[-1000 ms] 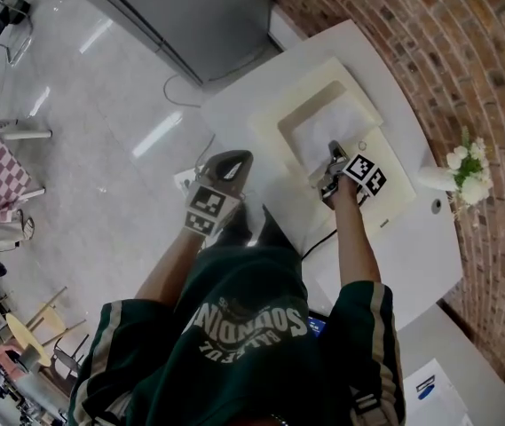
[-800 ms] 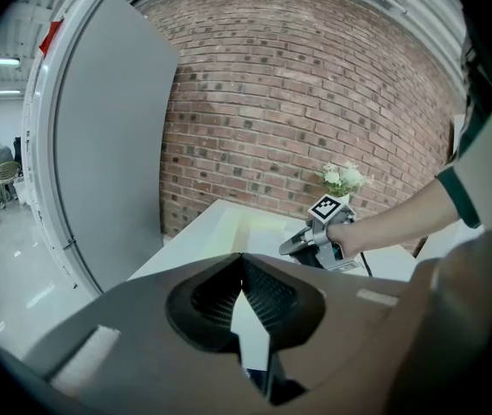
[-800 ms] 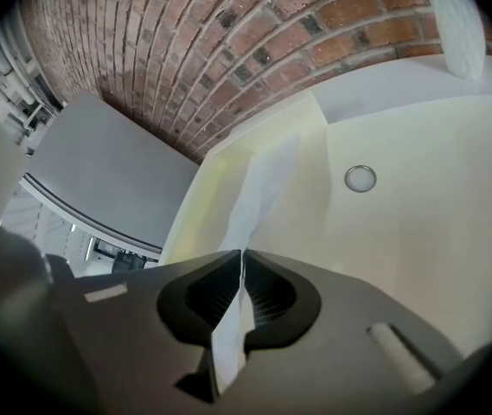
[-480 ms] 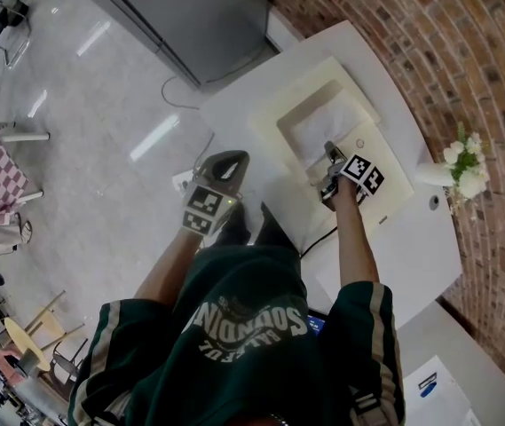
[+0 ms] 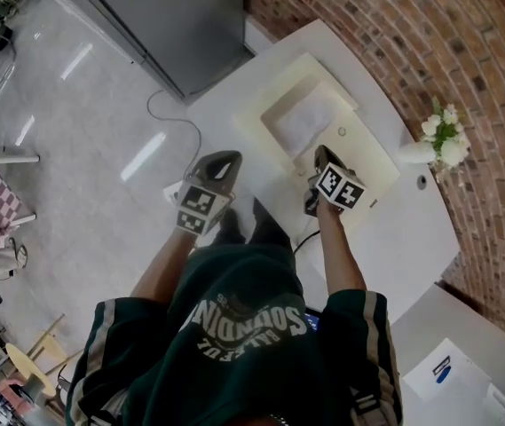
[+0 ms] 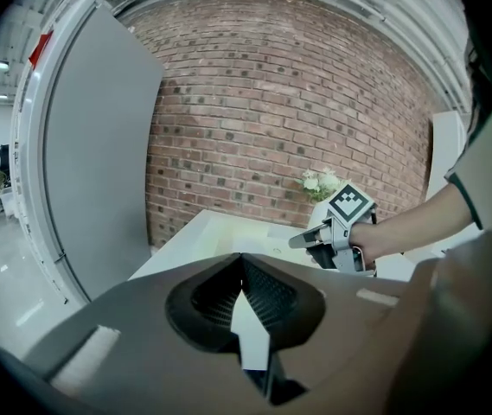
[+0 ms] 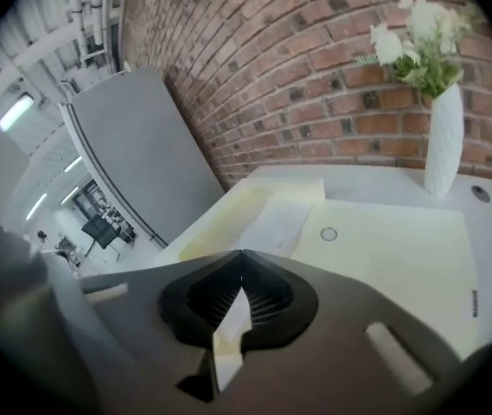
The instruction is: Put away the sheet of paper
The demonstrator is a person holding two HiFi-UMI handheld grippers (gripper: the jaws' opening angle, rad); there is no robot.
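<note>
1. Your right tool [image 5: 321, 155] has drawn back off the sheet of paper [image 5: 303, 120]. A second ago it hung over the sheet; it now sits above the flat part of the cream tray [image 5: 369, 161].
2. Head view: the sheet lies flat in the tray's sunken recess, clear of both tools. Your left tool [image 5: 226, 159] is out past the worktop [image 5: 403, 238] edge, above the floor. A white vase [image 5: 414, 153] of flowers stands just beside the tray, near the brick wall [image 5: 465, 51]. The white lettering on your green shirt [image 5: 243, 318] is upside down from here and I cannot read it surely. A white page [image 5: 447, 375] at lower right bears a blue logo too small to read.
3. Left gripper view: your left tool [image 6: 242, 256] has its tips pressed together with nothing between them. The right tool [image 6: 303, 241] shows beyond it, over the tray.
4. Right gripper view: the right tool [image 7: 242, 252] is closed and empty too. The sheet [image 7: 278, 219] rests in the recess ahead. The vase [image 7: 443, 145] is upright at right.
</note>
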